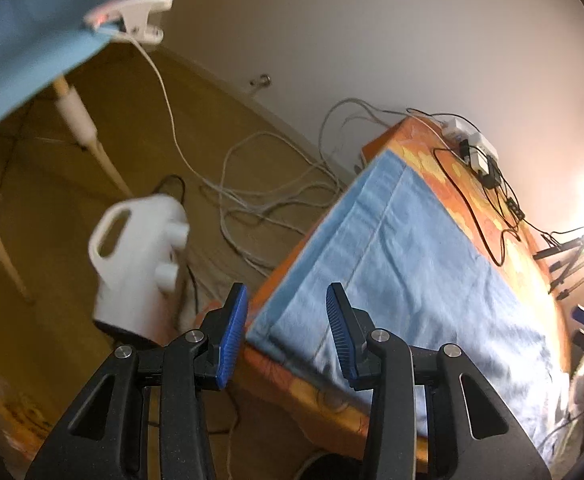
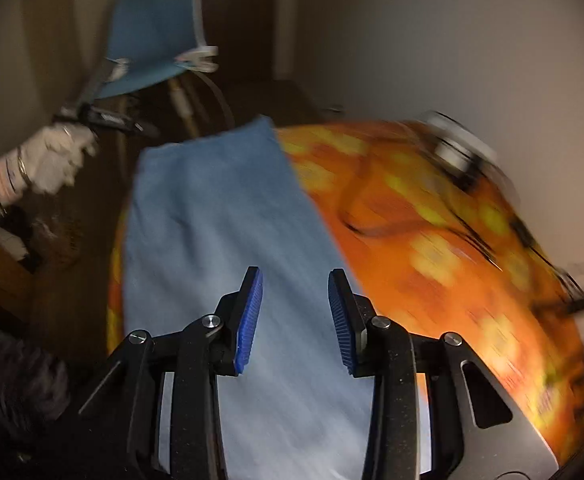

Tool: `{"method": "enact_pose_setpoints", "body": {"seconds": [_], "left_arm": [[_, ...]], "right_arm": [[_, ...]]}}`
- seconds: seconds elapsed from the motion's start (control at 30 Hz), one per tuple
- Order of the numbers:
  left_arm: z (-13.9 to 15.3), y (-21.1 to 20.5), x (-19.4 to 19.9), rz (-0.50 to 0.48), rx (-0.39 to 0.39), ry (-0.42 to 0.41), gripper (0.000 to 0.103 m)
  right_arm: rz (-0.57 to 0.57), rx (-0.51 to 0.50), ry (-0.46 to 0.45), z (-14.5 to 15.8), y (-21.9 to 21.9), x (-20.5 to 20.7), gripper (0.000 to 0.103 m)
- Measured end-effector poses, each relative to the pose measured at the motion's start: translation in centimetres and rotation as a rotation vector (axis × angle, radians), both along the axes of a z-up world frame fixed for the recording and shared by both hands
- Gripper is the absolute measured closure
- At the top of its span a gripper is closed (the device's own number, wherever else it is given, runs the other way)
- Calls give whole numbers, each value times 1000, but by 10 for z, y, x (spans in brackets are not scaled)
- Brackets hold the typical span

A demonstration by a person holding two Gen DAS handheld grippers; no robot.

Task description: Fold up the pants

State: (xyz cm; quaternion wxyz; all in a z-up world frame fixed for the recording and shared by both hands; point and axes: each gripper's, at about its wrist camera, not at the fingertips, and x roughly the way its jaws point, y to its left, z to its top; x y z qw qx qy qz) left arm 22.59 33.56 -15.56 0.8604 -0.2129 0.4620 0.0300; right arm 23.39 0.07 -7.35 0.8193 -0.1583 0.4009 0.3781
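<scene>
Pants (image 2: pixel 228 216) flat on table (image 2: pixel 432 264), beneath open right claw (image 2: pixel 295 320).

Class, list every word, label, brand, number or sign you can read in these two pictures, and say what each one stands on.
None can be read.
White jug: no label shows on the side in view.
Orange flowered tablecloth: pattern only, blurred.
Light blue pants: no tag visible.

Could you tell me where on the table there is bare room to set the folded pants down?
The clearest bare patch is the orange tablecloth between the light blue pants and the black cables near the wall side. A narrow strip also runs along the near table edge. The far corner is crowded with white adapters and cables.
</scene>
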Motion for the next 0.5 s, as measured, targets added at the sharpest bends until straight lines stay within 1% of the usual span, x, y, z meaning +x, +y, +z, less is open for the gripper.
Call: {"method": "enact_pose_setpoints", "body": {"seconds": [0.07, 0.13, 0.2, 0.3, 0.4, 0.5], "left_arm": [[-4, 0, -3, -11, -21, 2, 64], [-10, 2, -6, -13, -60, 0, 57], [-14, 7, -8, -3, -109, -8, 57], [-19, 16, -12, 26, -177, -20, 57], [-22, 23, -17, 36, -229, -27, 57], [-23, 25, -18, 34, -246, -25, 57]], "right_arm": [[32, 11, 15, -6, 32, 6, 68], [58, 32, 64, -15, 66, 15, 68], [76, 58, 106, -22, 100, 21, 68], [118, 81, 138, -31, 140, 19, 67], [182, 52, 147, -45, 183, 7, 67], [232, 24, 147, -53, 209, -9, 67]]}}
